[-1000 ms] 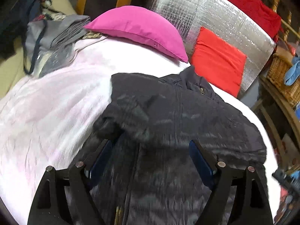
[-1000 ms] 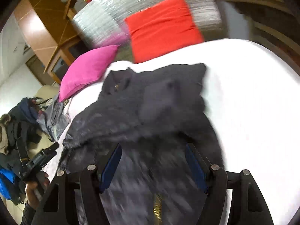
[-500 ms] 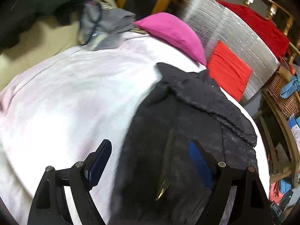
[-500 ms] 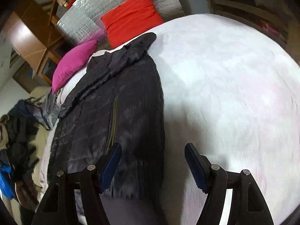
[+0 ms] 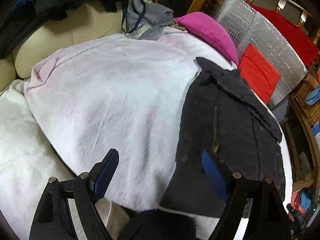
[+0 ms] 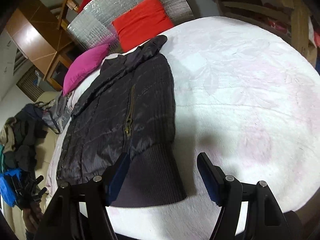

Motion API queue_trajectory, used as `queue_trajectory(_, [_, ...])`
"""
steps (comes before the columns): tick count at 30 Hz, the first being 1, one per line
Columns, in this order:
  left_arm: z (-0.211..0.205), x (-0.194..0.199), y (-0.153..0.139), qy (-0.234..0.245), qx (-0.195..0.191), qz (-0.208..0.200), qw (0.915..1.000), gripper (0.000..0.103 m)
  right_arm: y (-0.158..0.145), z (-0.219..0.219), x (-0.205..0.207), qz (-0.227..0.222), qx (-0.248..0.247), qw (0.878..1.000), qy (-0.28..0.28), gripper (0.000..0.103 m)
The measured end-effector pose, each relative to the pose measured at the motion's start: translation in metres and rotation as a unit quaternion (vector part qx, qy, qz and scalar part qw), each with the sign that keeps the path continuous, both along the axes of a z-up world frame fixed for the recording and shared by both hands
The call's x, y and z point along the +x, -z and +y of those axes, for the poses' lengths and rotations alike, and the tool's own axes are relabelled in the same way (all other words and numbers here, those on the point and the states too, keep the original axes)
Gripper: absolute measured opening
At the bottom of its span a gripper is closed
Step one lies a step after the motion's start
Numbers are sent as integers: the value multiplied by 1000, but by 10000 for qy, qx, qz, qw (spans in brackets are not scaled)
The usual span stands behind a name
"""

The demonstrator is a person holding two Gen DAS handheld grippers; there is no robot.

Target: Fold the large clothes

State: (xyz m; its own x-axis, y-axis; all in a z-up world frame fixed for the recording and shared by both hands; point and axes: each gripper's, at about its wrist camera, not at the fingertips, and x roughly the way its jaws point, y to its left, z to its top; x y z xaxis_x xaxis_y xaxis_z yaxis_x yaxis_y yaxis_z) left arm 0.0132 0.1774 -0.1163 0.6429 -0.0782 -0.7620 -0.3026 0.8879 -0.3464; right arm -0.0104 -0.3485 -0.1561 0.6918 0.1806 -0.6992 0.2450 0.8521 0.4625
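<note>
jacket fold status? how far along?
Done: the dark jacket lies on the white bedspread folded lengthwise, zipper on top. In hand: nothing; the left gripper and right gripper are both open near the ribbed hem. Left: probably folding hem toward collar.

- The bed (image 6: 250,100) carries everything; a white cover with faint pink patches and a woven leaf pattern is spread over it.
- A dark quilted jacket (image 6: 120,120) lies flat on the cover, its ribbed hem at the near edge, its collar toward the far end, a brass zip running down its front.
- A pink pillow (image 5: 210,30) rests at the far end of the bed.
- A red cushion (image 6: 142,20) stands just beside the pillow, at the bed's far edge.
- A grey garment (image 5: 152,20) lies crumpled at the far left corner.
</note>
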Motion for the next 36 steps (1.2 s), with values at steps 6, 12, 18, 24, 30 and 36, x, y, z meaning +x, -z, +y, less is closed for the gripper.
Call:
queue_trajectory(6, [-14, -4, 10, 306, 157, 144, 9993, 85, 1, 9, 2, 72, 48, 9997, -207, 73])
queue_trajectory(12, [-19, -3, 26, 391, 148, 352, 9985, 85, 10, 10, 1, 151, 223, 9995, -152, 73])
queue_trajectory(18, [-15, 8, 31, 438, 52, 306, 9986, 85, 9, -3, 17, 180, 275, 9994, -87, 73])
queue_trajectory(24, [-17, 22, 48, 586, -41, 500, 9970, 85, 25, -6, 35, 360, 462, 9981, -175, 74])
queue_trajectory(30, [-28, 22, 45, 858, 42, 404, 9955, 85, 17, 6, 35, 236, 582, 9965, -555, 72])
queue_trajectory(36, [-35, 28, 48, 889, 245, 495, 9945, 85, 26, 11, 34, 407, 342, 9974, -495, 56])
